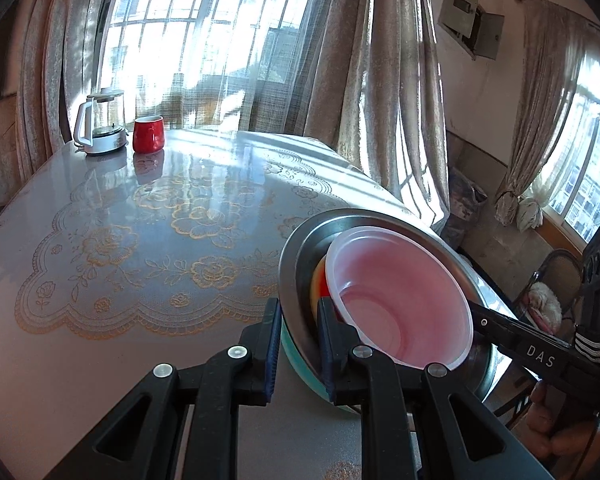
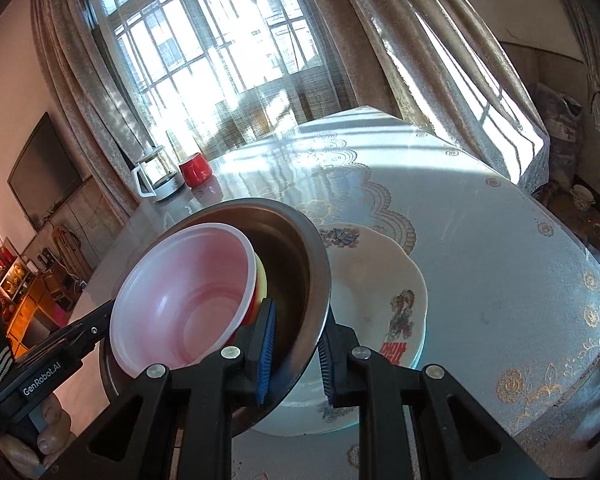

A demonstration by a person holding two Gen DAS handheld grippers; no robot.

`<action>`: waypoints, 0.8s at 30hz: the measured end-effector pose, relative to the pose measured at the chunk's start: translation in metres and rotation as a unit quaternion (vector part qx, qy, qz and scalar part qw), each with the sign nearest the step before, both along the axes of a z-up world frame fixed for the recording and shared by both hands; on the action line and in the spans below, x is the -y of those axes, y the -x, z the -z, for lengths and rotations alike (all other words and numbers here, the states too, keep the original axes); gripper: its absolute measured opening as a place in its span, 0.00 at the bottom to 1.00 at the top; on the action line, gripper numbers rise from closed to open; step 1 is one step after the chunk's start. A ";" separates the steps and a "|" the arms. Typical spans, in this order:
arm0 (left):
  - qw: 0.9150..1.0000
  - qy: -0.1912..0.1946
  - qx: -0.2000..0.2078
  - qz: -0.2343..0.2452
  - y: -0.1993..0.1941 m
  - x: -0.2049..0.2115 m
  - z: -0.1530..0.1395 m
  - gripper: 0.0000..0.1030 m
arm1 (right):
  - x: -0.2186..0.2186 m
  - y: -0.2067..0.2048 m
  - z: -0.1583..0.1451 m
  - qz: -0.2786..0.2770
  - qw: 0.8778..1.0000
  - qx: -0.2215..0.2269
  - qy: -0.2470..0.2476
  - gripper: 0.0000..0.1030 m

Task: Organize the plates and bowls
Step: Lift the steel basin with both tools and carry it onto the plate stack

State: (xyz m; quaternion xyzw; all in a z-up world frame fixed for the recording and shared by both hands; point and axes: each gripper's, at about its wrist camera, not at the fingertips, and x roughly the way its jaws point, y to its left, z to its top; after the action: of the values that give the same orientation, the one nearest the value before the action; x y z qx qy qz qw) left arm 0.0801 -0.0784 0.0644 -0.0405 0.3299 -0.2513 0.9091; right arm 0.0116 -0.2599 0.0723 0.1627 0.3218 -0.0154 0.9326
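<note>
We hold a steel bowl (image 1: 300,252) between us, tilted, its mouth turned up and sideways. Nested inside it lies a white plastic bowl (image 1: 400,292) with a pinkish inside, over a yellow-and-red one. Our left gripper (image 1: 298,344) is clamped on the steel rim; our right gripper (image 2: 296,344) is clamped on the opposite rim. A flowered plate (image 2: 380,280) rests on the table (image 2: 480,248) beneath.
</note>
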 end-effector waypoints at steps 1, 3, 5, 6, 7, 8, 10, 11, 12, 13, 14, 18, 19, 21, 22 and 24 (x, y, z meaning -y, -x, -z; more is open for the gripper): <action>1.000 0.000 -0.002 0.003 -0.002 0.003 0.000 0.18 | 0.002 0.000 0.000 0.004 1.000 0.000 0.001 0.19; 1.000 0.000 -0.010 0.009 -0.008 0.009 0.002 0.18 | 0.007 0.000 0.000 0.013 1.000 -0.001 0.002 0.19; 1.000 -0.002 -0.015 0.015 -0.011 0.016 0.005 0.18 | 0.011 0.000 0.002 0.022 1.000 -0.004 0.005 0.19; 1.000 -0.004 -0.017 0.017 -0.012 0.019 0.007 0.18 | 0.013 0.000 0.002 0.026 1.000 -0.005 0.007 0.19; 1.000 -0.006 -0.019 0.018 -0.013 0.022 0.010 0.18 | 0.015 0.000 0.003 0.029 1.000 -0.006 0.007 0.19; 1.000 -0.008 -0.022 0.019 -0.015 0.025 0.011 0.18 | 0.017 0.000 0.004 0.032 0.999 -0.007 0.008 0.19; 0.999 -0.014 -0.021 0.019 -0.017 0.031 0.014 0.18 | 0.021 -0.002 0.008 0.040 0.999 -0.012 0.010 0.19; 0.999 -0.019 -0.020 0.018 -0.017 0.033 0.015 0.18 | 0.022 -0.004 0.010 0.042 0.999 -0.016 0.012 0.19; 0.999 -0.023 -0.020 0.017 -0.018 0.035 0.017 0.18 | 0.023 -0.006 0.013 0.042 0.999 -0.021 0.011 0.19; 0.999 -0.026 -0.021 0.017 -0.019 0.037 0.019 0.18 | 0.025 -0.009 0.017 0.043 0.999 -0.026 0.008 0.19; 0.999 -0.030 -0.023 0.017 -0.020 0.039 0.022 0.18 | 0.028 -0.010 0.021 0.045 0.998 -0.031 0.004 0.19; 0.999 -0.035 -0.024 0.014 -0.023 0.043 0.028 0.18 | 0.030 -0.013 0.032 0.049 0.998 -0.037 0.005 0.19; 0.999 -0.036 -0.027 0.014 -0.024 0.043 0.030 0.18 | 0.031 -0.014 0.032 0.050 0.998 -0.037 0.004 0.19; 0.999 -0.035 -0.032 0.015 -0.026 0.044 0.031 0.18 | 0.033 -0.015 0.033 0.050 0.998 -0.038 0.003 0.19; 0.999 -0.035 -0.033 0.014 -0.026 0.044 0.032 0.18 | 0.033 -0.015 0.034 0.050 0.998 -0.038 0.003 0.19; 0.998 -0.040 -0.036 0.012 -0.027 0.046 0.034 0.18 | 0.033 -0.016 0.034 0.049 0.998 -0.038 0.001 0.19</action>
State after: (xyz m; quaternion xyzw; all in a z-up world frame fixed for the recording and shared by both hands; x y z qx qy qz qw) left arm 0.1070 -0.1248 0.0304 -0.0092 0.3728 -0.2468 0.8945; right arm 0.0277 -0.2931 0.0384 0.1768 0.3483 -0.0674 0.9181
